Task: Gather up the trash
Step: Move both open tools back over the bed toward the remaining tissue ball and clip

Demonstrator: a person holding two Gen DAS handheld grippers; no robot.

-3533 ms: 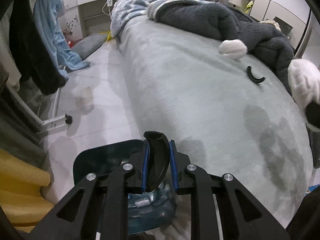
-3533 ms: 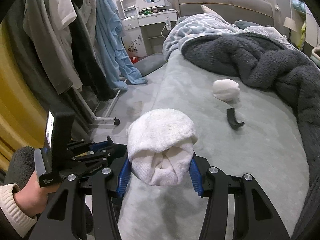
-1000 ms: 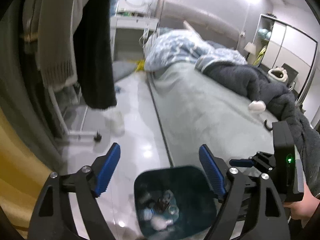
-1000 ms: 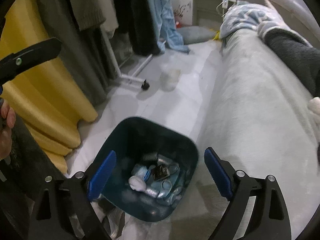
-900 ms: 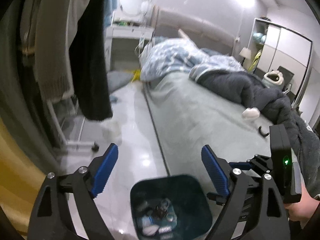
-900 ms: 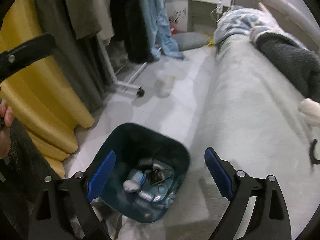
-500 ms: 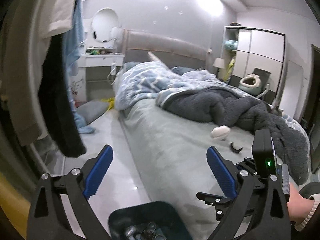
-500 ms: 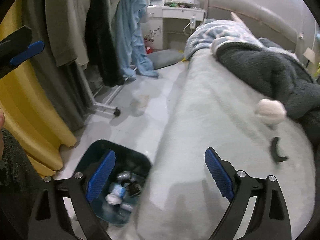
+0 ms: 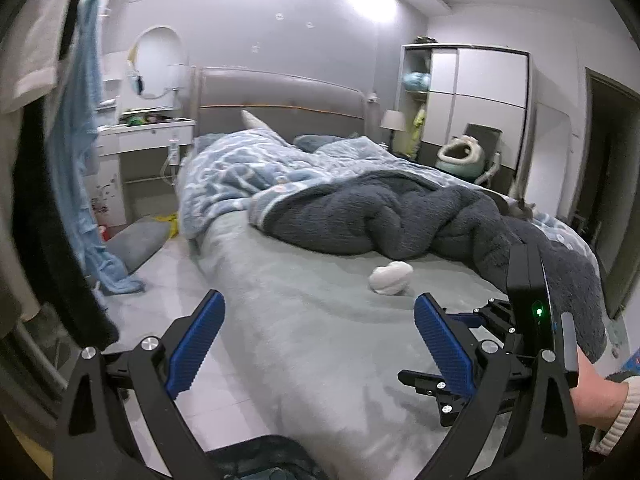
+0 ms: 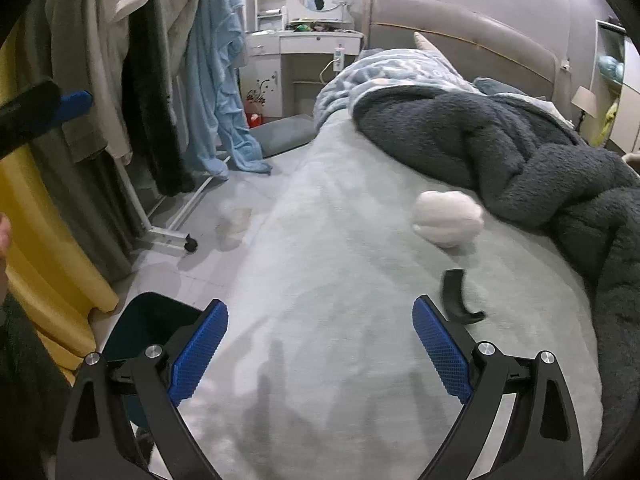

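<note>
My left gripper (image 9: 318,320) is open and empty over the near end of the bed (image 9: 304,360). My right gripper (image 10: 320,320) is open and empty too, just right of it. A white wad (image 10: 446,212) lies on the sheet by the grey blanket, also seen as the white wad (image 9: 390,278) in the left wrist view. A black curved piece (image 10: 456,298) lies nearer, just beyond my right gripper's right finger. The dark teal trash bin (image 10: 148,320) stands on the floor at the bed's foot, its rim (image 9: 256,454) below my left gripper.
A fluffy grey blanket (image 10: 500,140) and a blue patterned duvet (image 9: 240,168) cover the far half of the bed. Clothes hang on a wheeled rack (image 10: 168,240) at left, beside a yellow cushion (image 10: 44,264). A person's hand (image 9: 592,396) holds the right gripper.
Both grippers have risen and tilted up from the bin toward the bed. The bin has slid to the lower edge. The black piece and white wad they held earlier are gone from the jaws.
</note>
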